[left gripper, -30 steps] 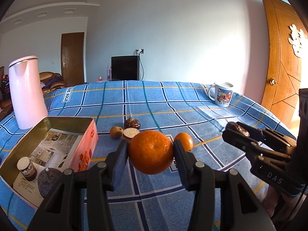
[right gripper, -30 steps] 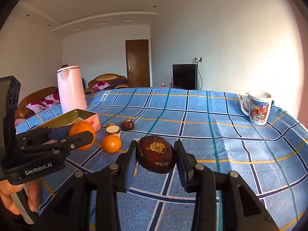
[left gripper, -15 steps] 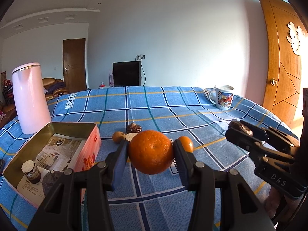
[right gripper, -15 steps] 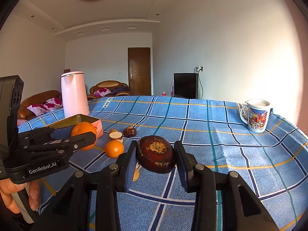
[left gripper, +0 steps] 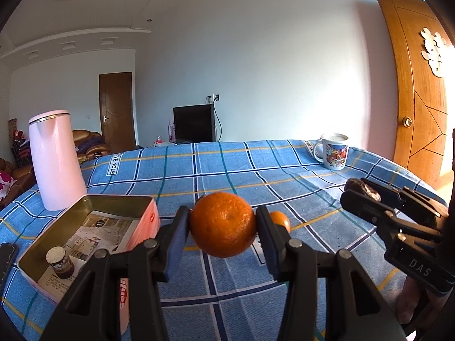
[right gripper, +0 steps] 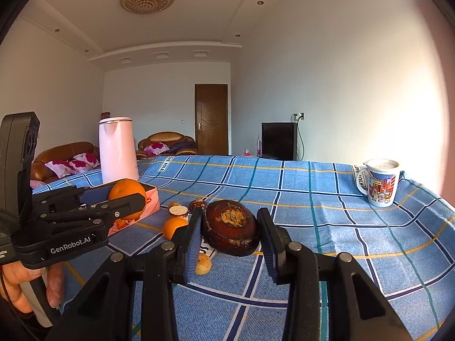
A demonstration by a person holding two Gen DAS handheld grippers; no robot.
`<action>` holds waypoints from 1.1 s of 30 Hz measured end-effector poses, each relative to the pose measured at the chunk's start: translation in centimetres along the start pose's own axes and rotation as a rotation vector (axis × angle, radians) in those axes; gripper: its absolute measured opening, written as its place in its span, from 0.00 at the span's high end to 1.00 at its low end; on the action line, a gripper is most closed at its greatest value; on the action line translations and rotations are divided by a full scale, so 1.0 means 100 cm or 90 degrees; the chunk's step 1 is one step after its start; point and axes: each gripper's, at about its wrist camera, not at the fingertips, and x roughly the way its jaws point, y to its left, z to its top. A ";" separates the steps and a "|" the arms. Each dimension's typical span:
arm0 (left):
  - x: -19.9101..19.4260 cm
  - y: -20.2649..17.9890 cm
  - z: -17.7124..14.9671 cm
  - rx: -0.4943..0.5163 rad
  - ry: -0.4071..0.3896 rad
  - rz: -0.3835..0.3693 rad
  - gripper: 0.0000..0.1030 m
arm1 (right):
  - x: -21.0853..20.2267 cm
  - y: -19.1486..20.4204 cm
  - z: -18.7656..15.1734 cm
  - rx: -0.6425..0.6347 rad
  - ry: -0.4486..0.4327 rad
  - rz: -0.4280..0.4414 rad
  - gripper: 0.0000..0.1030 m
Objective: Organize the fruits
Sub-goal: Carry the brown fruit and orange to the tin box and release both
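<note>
My left gripper is shut on a large orange, held above the blue checked tablecloth. My right gripper is shut on a dark brown round fruit, also lifted off the cloth. In the right wrist view the left gripper shows at the left with its orange. On the cloth lie a small orange, a cut pale fruit, a dark fruit and a tan piece. An open tin box stands left, with a small jar inside.
A pink kettle stands behind the tin at the left. A printed mug sits at the far right of the table. A dark phone lies at the left edge. A hand holds the left gripper's handle.
Both wrist views have tipped upward, so the table and its objects sit lower in the pictures. Both grips are unchanged.
</note>
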 end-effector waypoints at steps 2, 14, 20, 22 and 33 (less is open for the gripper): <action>-0.001 0.000 0.000 0.001 -0.005 0.002 0.52 | -0.002 0.001 0.000 -0.002 -0.008 0.002 0.61; -0.009 0.011 0.002 -0.007 -0.016 0.003 0.52 | -0.004 0.000 0.001 0.000 -0.012 0.008 0.61; -0.013 0.032 0.007 -0.028 -0.013 0.015 0.52 | 0.007 0.005 0.017 0.025 0.017 0.029 0.61; -0.012 0.043 0.008 -0.040 -0.009 0.024 0.52 | 0.014 0.013 0.025 0.017 0.023 0.048 0.61; 0.006 0.146 0.015 -0.131 0.044 0.113 0.52 | 0.093 0.099 0.062 -0.031 0.102 0.157 0.61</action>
